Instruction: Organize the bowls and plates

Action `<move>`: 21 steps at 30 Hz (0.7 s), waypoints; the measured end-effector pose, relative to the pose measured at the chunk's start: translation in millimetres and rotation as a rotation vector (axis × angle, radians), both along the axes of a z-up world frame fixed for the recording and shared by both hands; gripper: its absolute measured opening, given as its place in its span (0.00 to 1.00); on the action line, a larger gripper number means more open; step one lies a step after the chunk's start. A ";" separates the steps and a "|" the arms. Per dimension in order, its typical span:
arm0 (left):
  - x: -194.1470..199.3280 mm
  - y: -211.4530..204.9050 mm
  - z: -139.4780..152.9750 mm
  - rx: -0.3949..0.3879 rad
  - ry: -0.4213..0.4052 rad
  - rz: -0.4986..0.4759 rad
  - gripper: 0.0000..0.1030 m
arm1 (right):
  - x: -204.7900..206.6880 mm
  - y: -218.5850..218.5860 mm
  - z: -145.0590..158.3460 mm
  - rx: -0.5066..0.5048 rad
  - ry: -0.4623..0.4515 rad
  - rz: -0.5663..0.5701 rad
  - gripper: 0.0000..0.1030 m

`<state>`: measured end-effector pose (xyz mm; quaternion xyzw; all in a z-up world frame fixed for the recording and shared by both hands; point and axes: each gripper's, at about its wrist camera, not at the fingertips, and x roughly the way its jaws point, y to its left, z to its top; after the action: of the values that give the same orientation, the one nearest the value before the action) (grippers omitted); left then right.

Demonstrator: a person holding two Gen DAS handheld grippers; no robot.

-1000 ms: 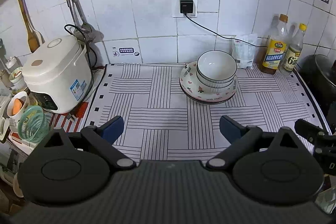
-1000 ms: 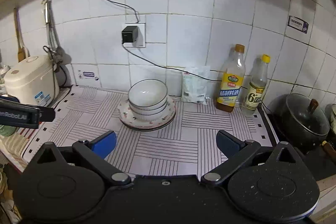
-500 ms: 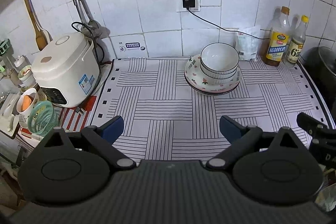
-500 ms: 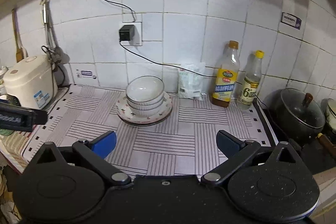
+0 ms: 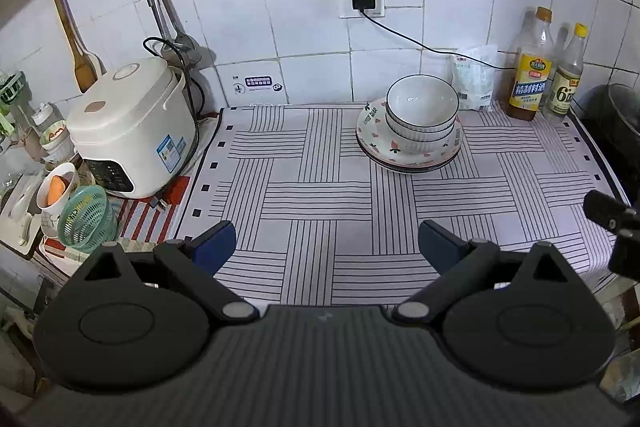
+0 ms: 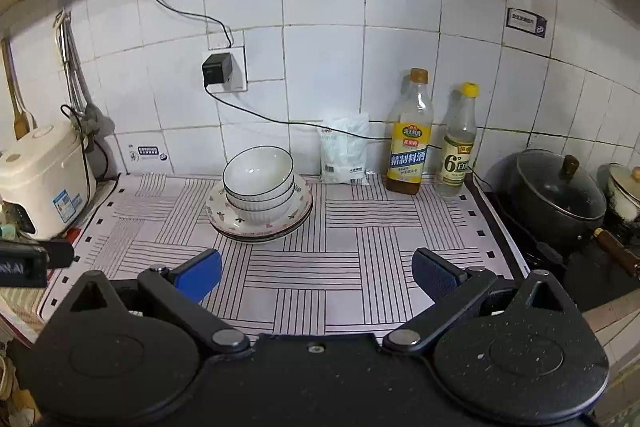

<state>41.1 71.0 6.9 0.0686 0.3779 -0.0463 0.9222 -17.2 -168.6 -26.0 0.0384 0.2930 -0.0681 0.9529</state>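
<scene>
A stack of white bowls with dark rims (image 5: 422, 107) (image 6: 258, 173) sits inside a stack of patterned plates (image 5: 370, 135) (image 6: 300, 205) on the striped mat, near the back wall. My left gripper (image 5: 326, 245) is open and empty, above the mat's front edge, well short of the stack. My right gripper (image 6: 316, 269) is open and empty, near the front edge, to the right of the stack. Each gripper shows at the edge of the other's view.
A white rice cooker (image 5: 128, 125) stands at the left. A salt bag (image 6: 346, 147) and two bottles (image 6: 412, 135) stand at the back right. A black pot (image 6: 558, 191) sits on the stove at the right. A green basket (image 5: 82, 219) and cups are at far left.
Both grippers have drawn back and risen a little from the counter; the stack looks smaller and farther. Bowls and plates have not moved.
</scene>
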 end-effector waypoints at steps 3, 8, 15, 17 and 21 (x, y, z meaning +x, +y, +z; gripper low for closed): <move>-1.5 1.6 -1.4 -0.005 0.000 0.012 0.96 | -3.6 2.3 2.4 0.000 -0.011 0.004 1.00; -1.6 2.2 -2.7 -0.002 -0.011 0.015 0.96 | -4.9 4.5 3.9 -0.009 -0.008 0.004 1.00; -2.1 3.1 -3.7 -0.019 -0.014 0.011 0.96 | -3.9 5.9 5.4 -0.026 -0.002 0.016 1.00; -1.1 4.2 -4.6 -0.023 -0.009 0.018 0.96 | -3.8 5.6 5.0 -0.024 -0.001 0.022 1.00; -1.0 6.4 -6.1 -0.026 -0.002 0.017 0.96 | -3.4 6.2 3.2 -0.024 0.004 0.023 1.00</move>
<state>40.1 77.4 0.9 0.0537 0.3770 -0.0433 0.9237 -20.6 -162.5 -22.8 0.0233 0.2947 -0.0607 0.9534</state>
